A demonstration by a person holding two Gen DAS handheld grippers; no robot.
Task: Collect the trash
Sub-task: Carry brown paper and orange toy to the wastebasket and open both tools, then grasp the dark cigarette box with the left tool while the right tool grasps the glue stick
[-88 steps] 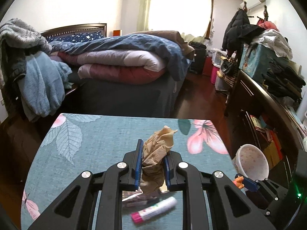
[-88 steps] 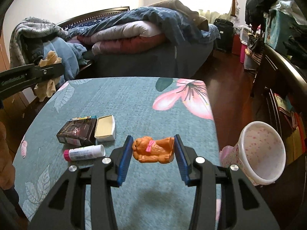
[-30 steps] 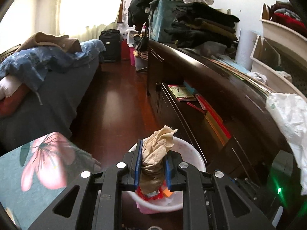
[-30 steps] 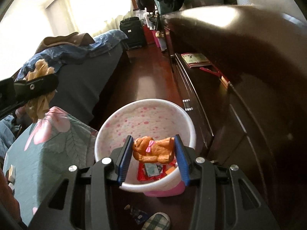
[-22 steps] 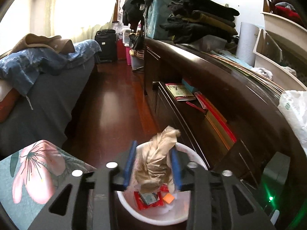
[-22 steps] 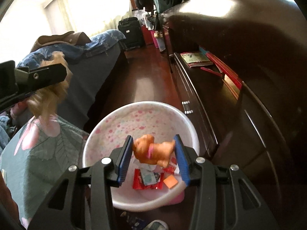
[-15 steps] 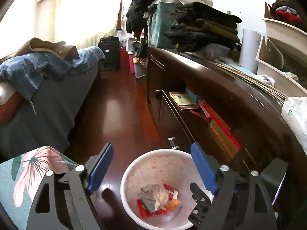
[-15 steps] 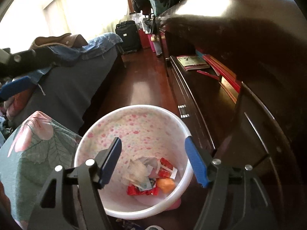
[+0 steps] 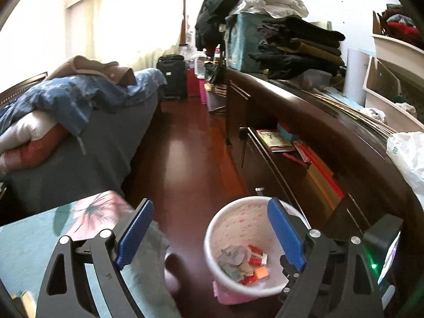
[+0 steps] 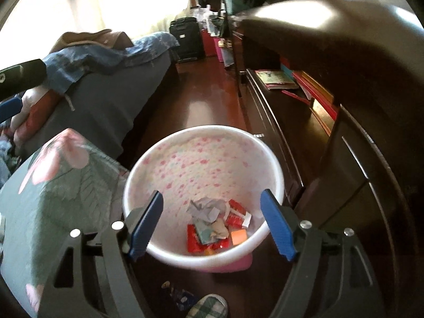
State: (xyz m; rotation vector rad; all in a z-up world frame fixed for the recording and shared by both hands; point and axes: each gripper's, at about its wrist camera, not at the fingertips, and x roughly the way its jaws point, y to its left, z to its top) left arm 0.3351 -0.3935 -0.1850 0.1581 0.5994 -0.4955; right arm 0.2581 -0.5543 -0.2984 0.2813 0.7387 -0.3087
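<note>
A white trash bin with pink dots (image 10: pixel 201 159) stands on the dark wood floor beside the table; it also shows in the left wrist view (image 9: pixel 238 212). Crumpled paper and red and orange wrappers (image 10: pixel 217 225) lie at its bottom. My right gripper (image 10: pixel 212 222) is open and empty directly above the bin. My left gripper (image 9: pixel 209 233) is open and empty, above the bin's left rim and the floor.
The teal flowered table (image 10: pixel 53 193) is at the left, its corner also in the left wrist view (image 9: pixel 87 212). A dark wooden dresser (image 9: pixel 304 122) runs along the right. A bed with piled quilts (image 9: pixel 66 122) stands at the left. A slipper (image 10: pixel 209 307) lies on the floor below the bin.
Both grippers carried their loads from the table over the bin and opened. The beige crumpled paper and the orange toy dog dropped into the bin. The left gripper has since shifted left.
</note>
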